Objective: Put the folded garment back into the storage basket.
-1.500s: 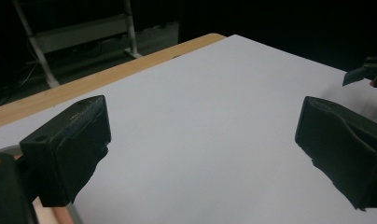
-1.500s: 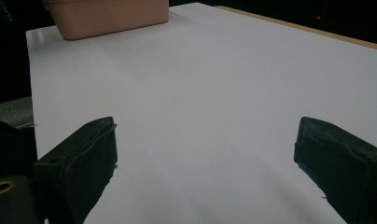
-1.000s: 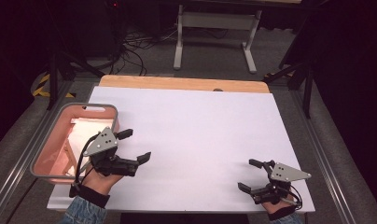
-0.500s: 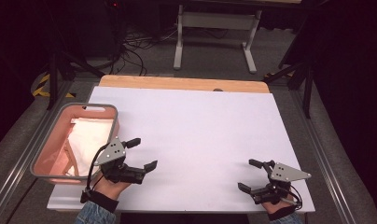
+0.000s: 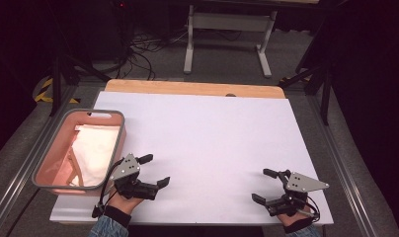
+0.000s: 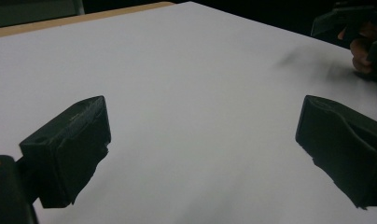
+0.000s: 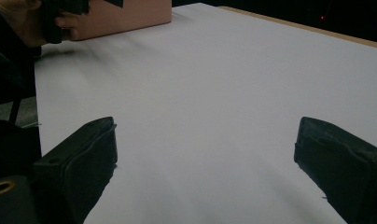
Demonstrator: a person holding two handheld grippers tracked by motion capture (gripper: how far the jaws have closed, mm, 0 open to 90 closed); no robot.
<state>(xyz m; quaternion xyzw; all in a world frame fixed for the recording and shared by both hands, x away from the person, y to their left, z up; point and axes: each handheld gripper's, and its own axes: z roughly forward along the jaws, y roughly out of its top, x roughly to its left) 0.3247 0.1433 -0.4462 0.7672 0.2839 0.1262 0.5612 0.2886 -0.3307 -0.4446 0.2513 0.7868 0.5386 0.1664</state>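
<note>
Basket [image 5: 49,168] — pink, grey-rimmed, is seen at the near-left edge of the table [image 5: 212,138], partly overhanging the white sheet's left side. White cloth [image 5: 94,153] is seen lying inside it, bunched toward the right wall.

Left gripper [image 5: 153,170] is held low over the near-left of the table, just right of the basket's near-right corner, apart from it. Its jaws are spread wide with nothing between them; in the left gripper view the left gripper [image 6: 200,154] is seen with only bare white surface between the two black jaws. Grey three-cornered plate is seen on top, cable trailing back toward the person's sleeve [image 5: 108,227].

Right gripper [image 5: 264,185] is held near the near-right corner of the table, well apart from the basket and from the left gripper. Jaws are spread wide as well, nothing held; in the right gripper view the right gripper [image 7: 205,154] is seen with bare white sheet between the jaws, and the basket [image 7: 130,16] is seen far off at top left, behind the other hand.

Wooden strip of the table is seen along the far edge — beyond it, dark floor with cables [image 5: 148,44] and a grey stand [image 5: 227,29].
</note>
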